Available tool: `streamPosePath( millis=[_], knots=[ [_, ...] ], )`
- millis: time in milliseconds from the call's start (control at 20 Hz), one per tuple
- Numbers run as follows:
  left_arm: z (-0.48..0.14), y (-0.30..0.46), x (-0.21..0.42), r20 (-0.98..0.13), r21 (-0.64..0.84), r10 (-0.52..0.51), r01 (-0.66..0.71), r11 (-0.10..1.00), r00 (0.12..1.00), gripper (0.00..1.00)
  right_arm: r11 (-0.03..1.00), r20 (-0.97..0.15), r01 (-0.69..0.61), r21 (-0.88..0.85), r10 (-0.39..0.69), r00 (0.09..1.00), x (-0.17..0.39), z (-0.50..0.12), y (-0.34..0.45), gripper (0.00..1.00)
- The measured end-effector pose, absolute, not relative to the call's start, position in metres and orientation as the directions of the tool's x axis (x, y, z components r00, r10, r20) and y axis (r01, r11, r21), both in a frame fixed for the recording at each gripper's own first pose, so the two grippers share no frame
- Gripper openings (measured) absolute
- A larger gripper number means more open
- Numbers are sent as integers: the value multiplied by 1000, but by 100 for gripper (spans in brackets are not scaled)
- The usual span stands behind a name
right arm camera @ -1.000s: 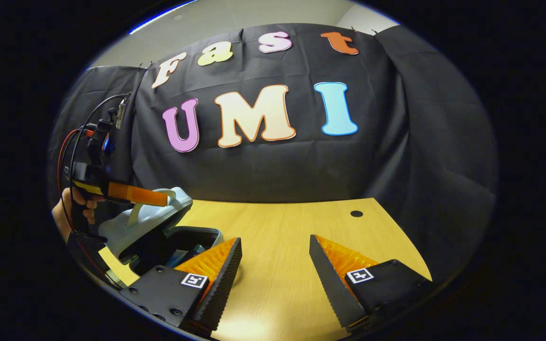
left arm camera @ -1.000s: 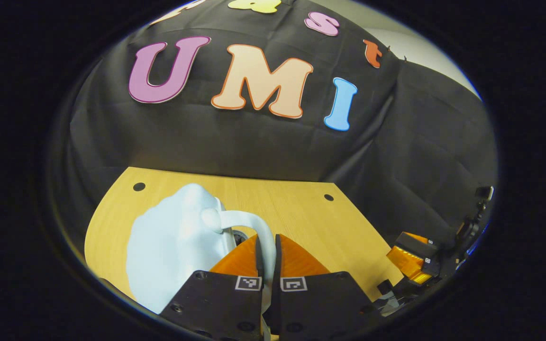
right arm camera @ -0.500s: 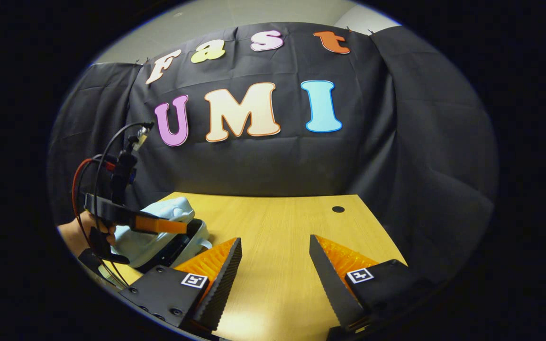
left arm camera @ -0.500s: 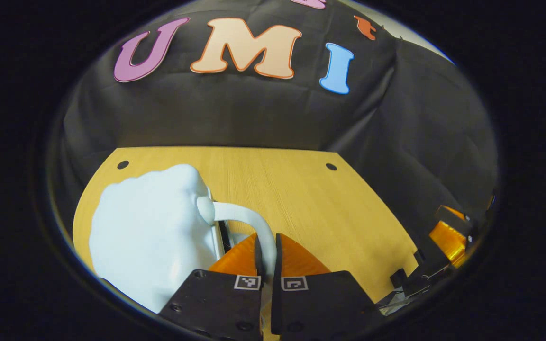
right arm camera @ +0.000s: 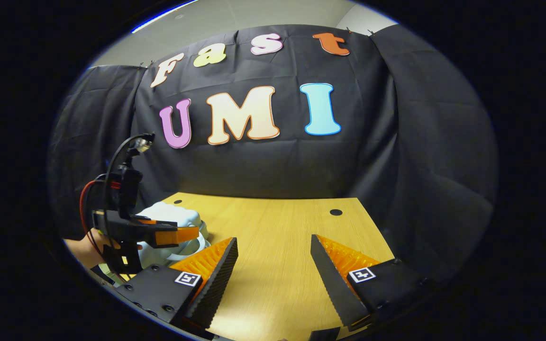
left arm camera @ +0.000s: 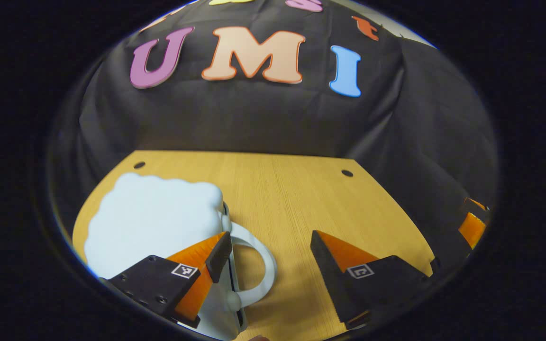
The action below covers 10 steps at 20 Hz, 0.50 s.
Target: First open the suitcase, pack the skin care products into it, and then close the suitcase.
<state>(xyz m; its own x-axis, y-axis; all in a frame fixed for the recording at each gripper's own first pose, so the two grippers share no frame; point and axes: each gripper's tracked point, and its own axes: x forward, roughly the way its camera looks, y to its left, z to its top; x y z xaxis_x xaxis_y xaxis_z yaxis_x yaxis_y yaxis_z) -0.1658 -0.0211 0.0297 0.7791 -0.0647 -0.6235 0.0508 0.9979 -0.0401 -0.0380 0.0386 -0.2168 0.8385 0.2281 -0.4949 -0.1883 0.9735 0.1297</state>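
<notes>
In the lower left of the left gripper view, the pale blue suitcase point(left arm camera: 154, 222) is lying shut on the wooden table point(left arm camera: 292, 189), its looped handle point(left arm camera: 259, 270) sitting free between the spread fingers of the left gripper point(left arm camera: 268, 253), which is gripping nothing, likely because the closing is done. In the right gripper view, the right gripper point(right arm camera: 273, 265) is hovering at the bottom centre, fingers apart and empty over bare wood, seemingly out of the way.
</notes>
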Motion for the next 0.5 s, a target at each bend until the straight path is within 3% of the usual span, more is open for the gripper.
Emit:
streamPosePath(
  millis=[200,250,400,500],
  knots=[
    [110,-15,-169,-432,55,0,26,998,902,96,971,-377,-181,156,228,898,-15,-173,58,98],
    [129,-13,-169,-384,81,14,19,997,923,95,971,-337,-183,152,225,914,-8,-160,64,94],
    [174,-7,-166,-285,125,33,3,992,958,94,968,-269,-194,159,232,935,4,-124,92,98],
    [193,-8,-164,-244,124,27,3,992,969,94,965,-221,-208,162,240,945,8,-97,108,94]
  ],
)
